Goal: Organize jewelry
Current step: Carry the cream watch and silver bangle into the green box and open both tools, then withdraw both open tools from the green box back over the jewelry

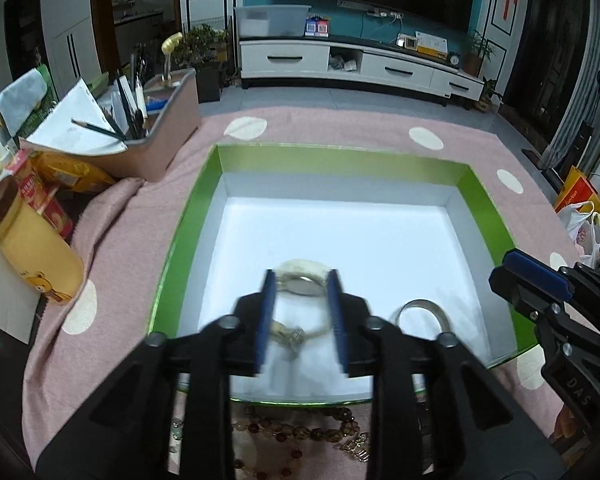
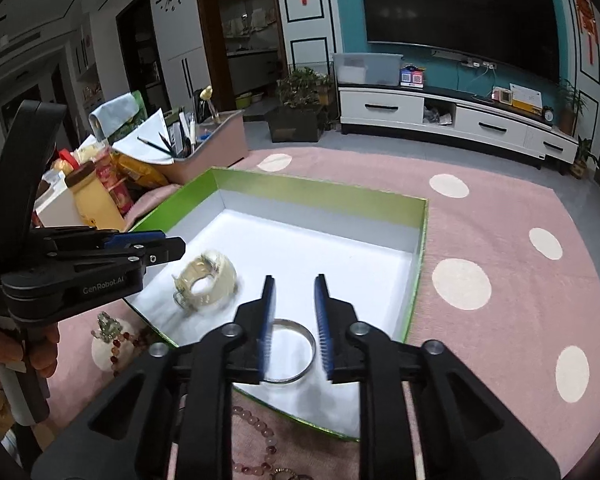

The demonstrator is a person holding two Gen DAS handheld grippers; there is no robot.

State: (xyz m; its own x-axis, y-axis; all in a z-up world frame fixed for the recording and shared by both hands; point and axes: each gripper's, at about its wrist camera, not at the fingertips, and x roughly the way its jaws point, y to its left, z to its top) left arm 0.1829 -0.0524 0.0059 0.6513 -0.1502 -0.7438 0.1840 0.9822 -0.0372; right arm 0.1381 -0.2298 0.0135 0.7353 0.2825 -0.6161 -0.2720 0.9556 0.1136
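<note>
Far left there's a bunch of clutter: a yellow bottle with a brown cap, snack packets behind it, and a pinkish organizer box stuffed with pencils and paper. All of it sits on a pink cloth with white dots covering the desk.

Middle of the scene is the green-rimmed tray with a white floor. The watch, cream strap and metal case, lies on the tray floor toward the near left. In the left wrist view the left gripper hangs right over it, jaws parted fairly wide, blue pads either side of the watch. The right wrist view shows the watch sitting loose below and beside those jaws, so it's not being held. It's a bit blurry though.

To the right of the watch, near the tray's near edge, lies a silver bangle, flat on the white floor. The right gripper is above it, jaws open at a medium gap and holding nothing.

Outside the tray along its near edge, bead necklaces in reddish-brown tones lie on the cloth, plus a small sparkly piece at the near left.
</note>
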